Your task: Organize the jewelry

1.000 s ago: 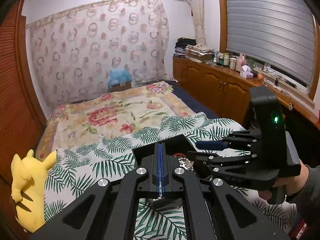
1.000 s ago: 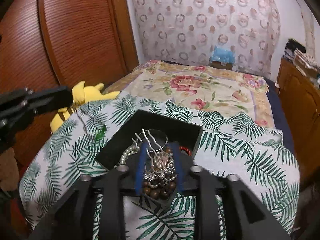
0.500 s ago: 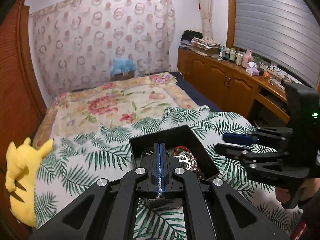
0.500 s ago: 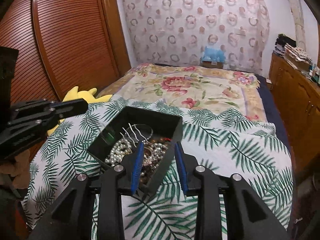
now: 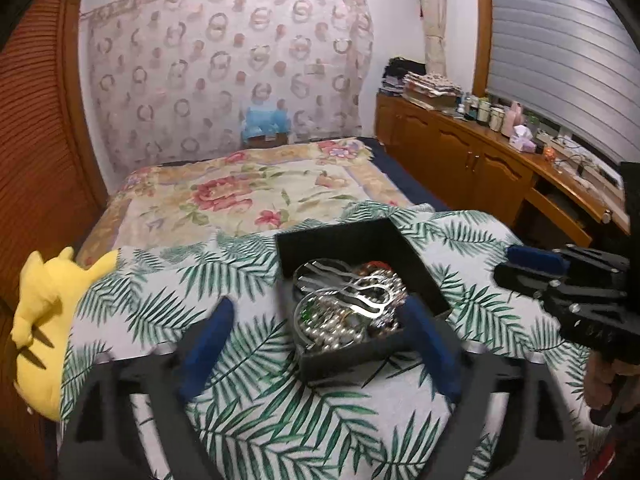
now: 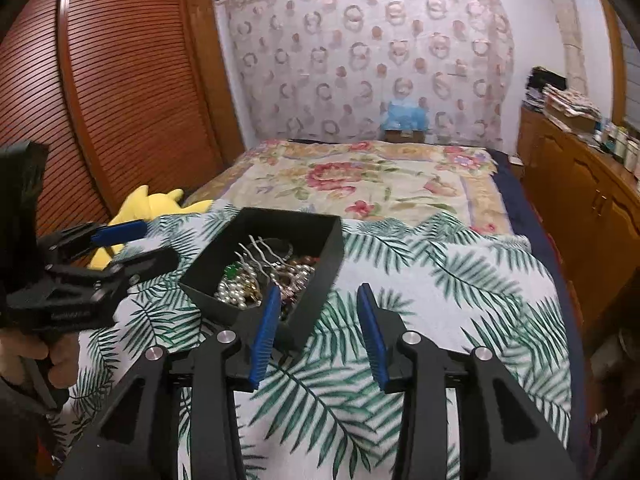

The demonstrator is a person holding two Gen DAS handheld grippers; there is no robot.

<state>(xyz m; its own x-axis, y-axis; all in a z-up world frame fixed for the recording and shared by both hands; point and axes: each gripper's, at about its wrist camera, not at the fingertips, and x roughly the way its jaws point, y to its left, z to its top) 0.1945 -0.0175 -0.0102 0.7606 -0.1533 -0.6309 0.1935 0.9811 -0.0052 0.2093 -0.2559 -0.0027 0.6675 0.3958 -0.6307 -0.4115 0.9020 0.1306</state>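
Box: a black open box (image 5: 362,240) sits on the palm-leaf cloth (image 5: 280,412) at the near end of the bed, heaped with jewelry (image 5: 352,308): pearls, brown and red beads, a green stone, and a silver hair comb (image 6: 260,254) on top.
Left wrist view only: the window blind (image 5: 560,60), the long wooden counter (image 5: 500,148) crowded with jars and a tissue box, and the whole yellow plush (image 5: 44,320) at the bed's left edge.
Right wrist view only: the slatted wooden wardrobe doors (image 6: 100,100) in full, and the hand (image 6: 44,356) gripping the left tool's handle.
Both views: the flowered bedspread, the ring-patterned curtain and a blue toy at the head of the bed.
Left gripper: (image 5: 316,344) blurred with motion, jaws opening and already wide; its blue pads (image 5: 208,336) straddle the box's near part. The right pad looks to be at the box's near right corner, but the blur hides whether it touches. Nothing is clamped.
Right gripper: (image 6: 318,328) jaws opening, a moderate gap, only cloth between them. Its left pad stands just before the box's near corner; I cannot tell whether it touches. It holds nothing.
Relation: the two tools flank the box, left one closer over it.
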